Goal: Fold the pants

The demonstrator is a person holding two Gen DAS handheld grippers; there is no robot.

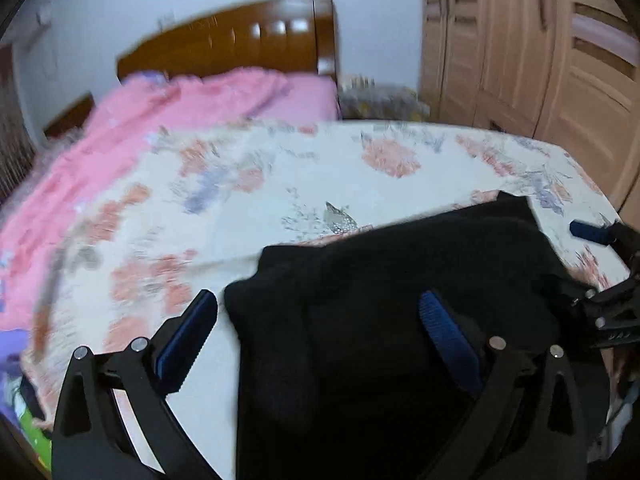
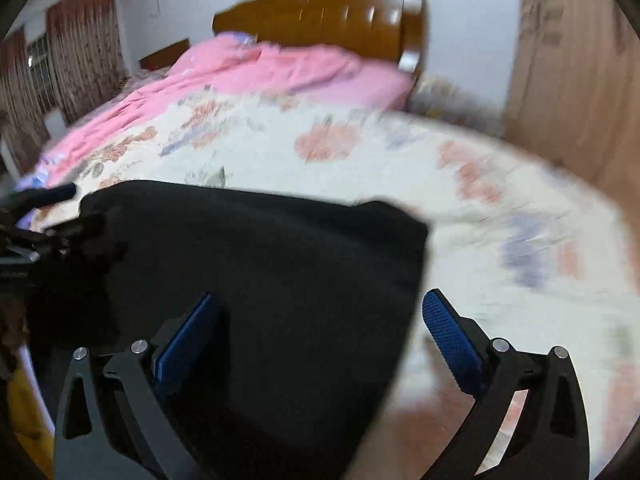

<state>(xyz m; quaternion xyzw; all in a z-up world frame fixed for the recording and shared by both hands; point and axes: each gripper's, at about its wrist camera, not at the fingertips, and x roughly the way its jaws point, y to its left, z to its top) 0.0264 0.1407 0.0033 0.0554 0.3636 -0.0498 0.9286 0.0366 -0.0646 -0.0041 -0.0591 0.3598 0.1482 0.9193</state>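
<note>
Between your left claw's (image 1: 316, 320) spread fingers sits the near left edge of the pants (image 1: 400, 280); your right claw (image 2: 320, 320), spread too, straddles their right edge. Neither pinches cloth. The pants lie bunched, seemingly part-folded, on the floral sheet (image 1: 260, 168). You look to be between folds: next, close on both edges. Both claws hover low, angled forward toward the headboard (image 2: 328, 16).
</note>
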